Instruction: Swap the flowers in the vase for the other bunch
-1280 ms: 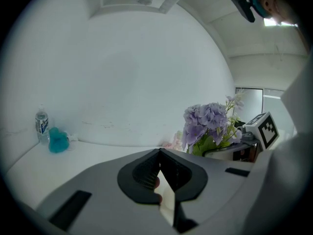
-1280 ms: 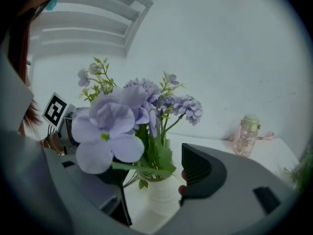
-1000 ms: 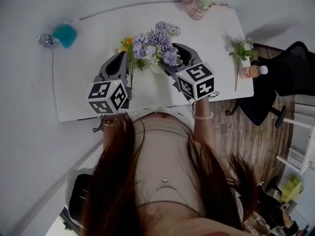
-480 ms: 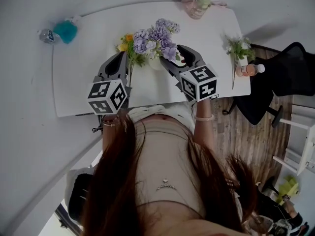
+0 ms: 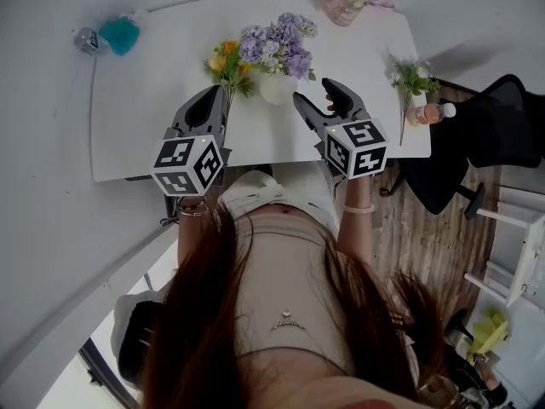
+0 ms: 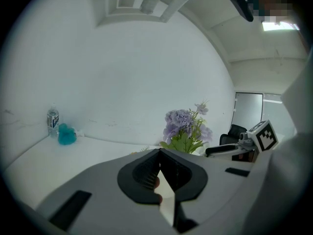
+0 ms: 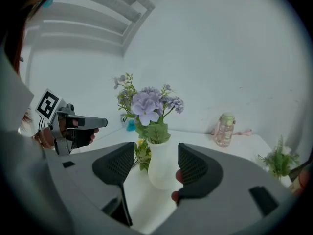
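A white vase (image 5: 278, 89) holding purple flowers (image 5: 277, 45) stands mid-table. A yellow and orange bunch (image 5: 225, 62) lies just left of it. My left gripper (image 5: 215, 94) is shut and empty, its tip near that bunch's stems. My right gripper (image 5: 319, 96) stands open just right of the vase, short of touching it. In the right gripper view the vase (image 7: 161, 166) shows beyond the open right gripper (image 7: 155, 168), with nothing held. In the left gripper view the left gripper (image 6: 159, 153) has its jaws pressed together, and the purple flowers (image 6: 183, 126) rise beyond it.
A green sprig bunch (image 5: 413, 79) and a small bottle (image 5: 430, 112) sit at the table's right end. A pink-trimmed jar (image 5: 349, 3) is at the far edge, a teal object (image 5: 120, 35) and a bottle (image 5: 85, 39) at the far left. A black chair (image 5: 481, 143) stands to the right.
Both grippers have drawn back from the vase toward the near table edge. The right gripper, earlier against the flowers, is now apart from them.
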Demonstrator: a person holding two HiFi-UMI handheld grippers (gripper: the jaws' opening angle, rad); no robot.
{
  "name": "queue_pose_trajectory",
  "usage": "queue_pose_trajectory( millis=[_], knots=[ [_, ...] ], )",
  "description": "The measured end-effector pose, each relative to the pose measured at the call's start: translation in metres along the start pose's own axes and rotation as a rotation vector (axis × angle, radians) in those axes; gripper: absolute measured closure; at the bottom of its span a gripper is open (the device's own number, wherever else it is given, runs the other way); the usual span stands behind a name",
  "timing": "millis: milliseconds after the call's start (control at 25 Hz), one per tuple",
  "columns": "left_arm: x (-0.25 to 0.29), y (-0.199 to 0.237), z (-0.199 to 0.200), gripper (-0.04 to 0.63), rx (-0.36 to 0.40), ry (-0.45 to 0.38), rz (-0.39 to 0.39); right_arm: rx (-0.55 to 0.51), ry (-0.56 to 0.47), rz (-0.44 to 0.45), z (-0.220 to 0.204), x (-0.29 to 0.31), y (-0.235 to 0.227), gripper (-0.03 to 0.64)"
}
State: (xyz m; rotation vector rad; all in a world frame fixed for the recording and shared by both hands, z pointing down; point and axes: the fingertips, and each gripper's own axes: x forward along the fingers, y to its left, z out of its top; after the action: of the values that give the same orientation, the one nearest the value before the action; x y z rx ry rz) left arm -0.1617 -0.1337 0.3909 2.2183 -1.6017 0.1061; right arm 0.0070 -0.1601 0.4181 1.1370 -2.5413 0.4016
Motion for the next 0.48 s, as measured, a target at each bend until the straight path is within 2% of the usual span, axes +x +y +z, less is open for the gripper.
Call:
queue_pose_trajectory(
  millis=[200, 480],
  knots=[
    [-0.018, -0.004, -0.008, 0.592, 0.006, -0.003, 0.023, -0.017, -0.050, -0.032, 0.005, -0.019, 0.006, 0.371],
    [-0.037, -0.022, -0.013, 0.592, 0.011, -0.016, 0.040, -0.036, -0.077, -0.012, 0.007, -0.036, 0.014, 0.412]
  ],
)
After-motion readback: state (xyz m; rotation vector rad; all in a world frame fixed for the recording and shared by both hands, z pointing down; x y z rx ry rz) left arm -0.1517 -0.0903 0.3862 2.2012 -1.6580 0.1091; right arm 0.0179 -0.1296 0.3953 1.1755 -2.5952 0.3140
